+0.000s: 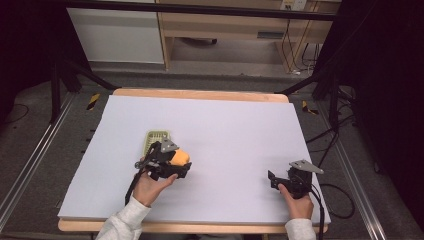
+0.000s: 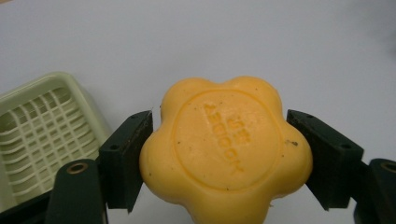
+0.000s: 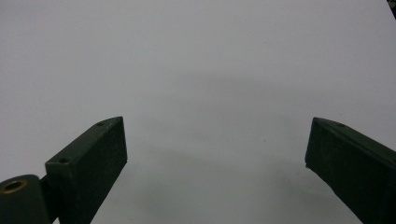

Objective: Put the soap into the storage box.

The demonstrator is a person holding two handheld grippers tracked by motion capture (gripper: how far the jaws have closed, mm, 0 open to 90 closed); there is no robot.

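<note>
Soap [image 2: 226, 149], yellow and flower-shaped with an embossed round stamp on its face, sits clamped between both jaws of the left gripper [image 2: 219, 154], one pad pressed to each side. In the high view the left gripper [image 1: 172, 161] holds the soap [image 1: 180, 157] above the white table cover [image 1: 225, 125], just in front of the pale green soap dish [image 1: 154, 137] with its grid floor. The right gripper [image 3: 215, 154] rests well apart near the table's right edge, jaws spread wide with nothing between them.

Waxy, smooth yellow soap [image 2: 226, 149] — glossy plastic grid dish [image 2: 39, 126] — matt white table sheet [image 1: 225, 120].
</note>
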